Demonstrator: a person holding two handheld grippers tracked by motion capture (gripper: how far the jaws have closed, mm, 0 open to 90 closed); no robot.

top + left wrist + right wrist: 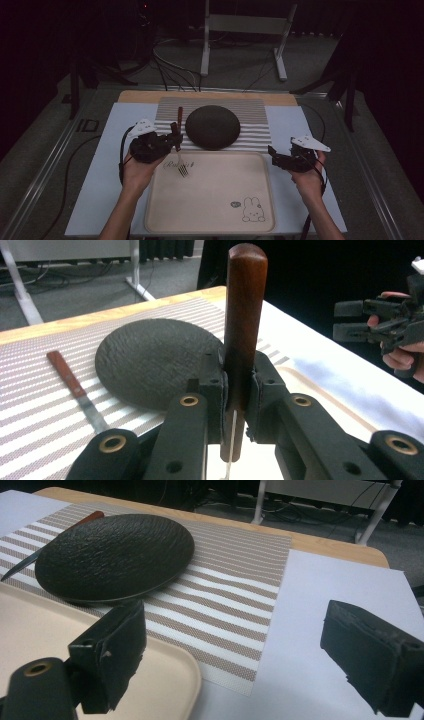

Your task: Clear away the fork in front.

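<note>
The left gripper (175, 141) had its fingers (212, 390) clamped tight on the dark reddish wooden handle of a metal fork (244, 325). In the left gripper view the handle stood upright between the two black pads, with a thin strip of metal running down below them. From the high view the fork's tines (183, 170) pointed down over the far left corner of the beige plastic tray with a printed rabbit (215, 200); whether they touched the tray could not be told.

The right gripper (274, 156) was held over the pale blue tabletop (95, 170), just beside the tray's right edge, and its fingers (120, 645) stood wide apart with nothing between them.

Beyond the tray lay a brown-and-white striped placemat (255, 120), and on it sat a round, dark, rough-textured plate (212, 126). A knife with a reddish wooden handle (75, 390) lay flat on the placemat just left of the plate, close to its rim but apart from it. The fork was held between that knife and the plate, near the placemat's front edge.
</note>
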